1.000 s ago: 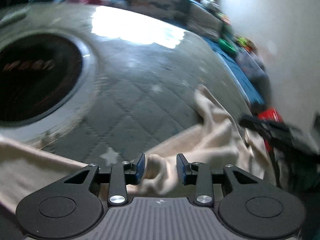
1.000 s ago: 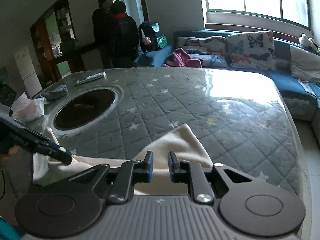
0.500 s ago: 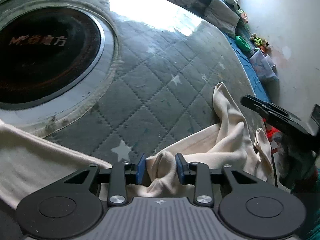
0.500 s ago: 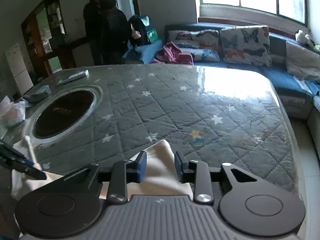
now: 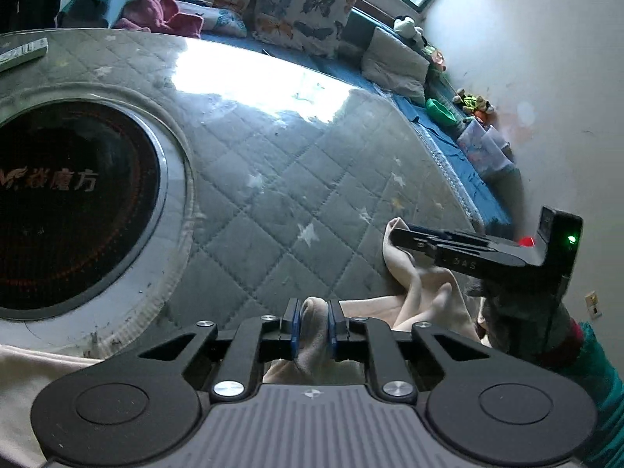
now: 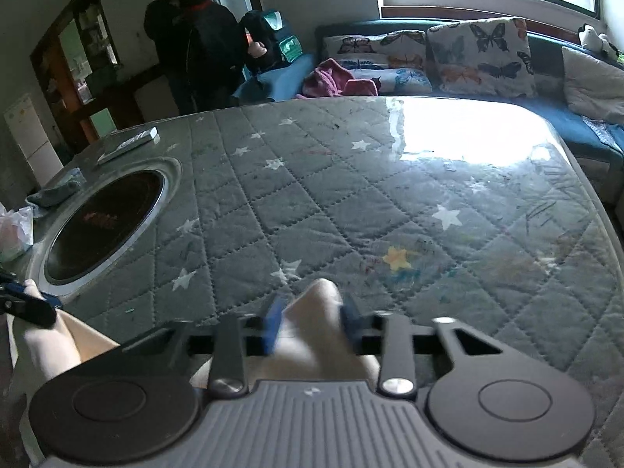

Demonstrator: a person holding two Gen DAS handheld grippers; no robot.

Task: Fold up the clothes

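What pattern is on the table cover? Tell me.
Grey diamond quilting with scattered white stars on the table cover, clearest in the right wrist view.

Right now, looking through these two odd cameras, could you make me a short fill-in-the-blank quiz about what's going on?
1. The left gripper is shut on a fold of ____ cloth.
2. The round black cooktop is set into the quilted grey ____.
3. The cushions on the blue sofa are printed with ____.

Missing words: cream; table; butterflies
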